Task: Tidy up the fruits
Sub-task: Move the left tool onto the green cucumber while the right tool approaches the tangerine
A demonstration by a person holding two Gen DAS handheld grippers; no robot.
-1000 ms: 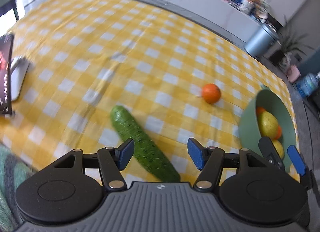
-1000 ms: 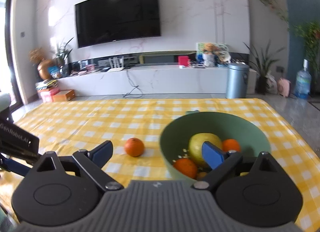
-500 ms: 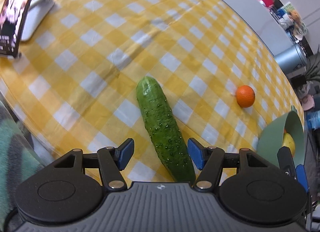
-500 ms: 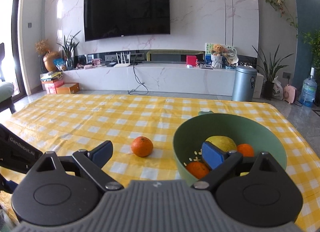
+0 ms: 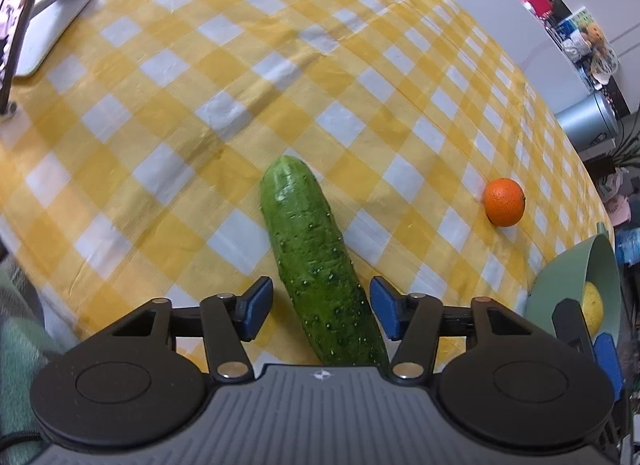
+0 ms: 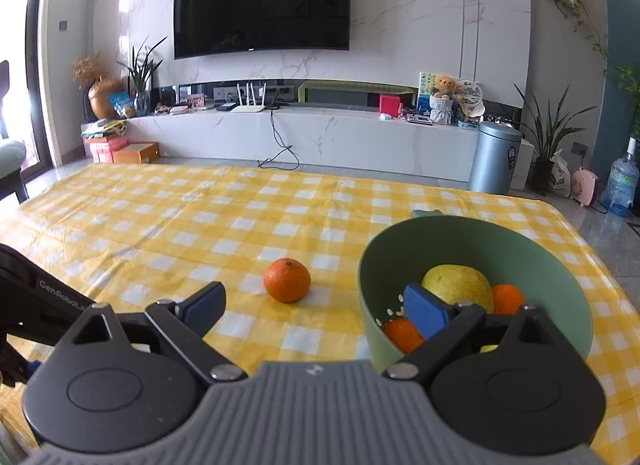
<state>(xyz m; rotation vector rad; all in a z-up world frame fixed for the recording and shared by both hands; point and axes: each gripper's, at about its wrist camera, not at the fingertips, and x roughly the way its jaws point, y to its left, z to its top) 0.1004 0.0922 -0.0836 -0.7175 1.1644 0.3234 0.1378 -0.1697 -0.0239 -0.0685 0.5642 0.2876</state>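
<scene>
Jaws of the left gripper (image 5: 320, 307) closing, pads either side of the cucumber (image 5: 318, 265), not yet pressing it; loose orange (image 5: 504, 201) off to their right on the counter (image 5: 160, 137). Right gripper (image 6: 316, 307) jaws spread, grasping nothing; green bowl (image 6: 472, 233) of fruit behind the right pad.

The cucumber (image 5: 316, 261) runs out of sight under the left tool's (image 5: 320, 311) body at its near end. The green bowl (image 5: 568, 281) is cut by that view's right edge (only one yellow fruit (image 5: 594, 303) shows). The right tool (image 6: 316, 305) covers part of the bowl's contents.
</scene>
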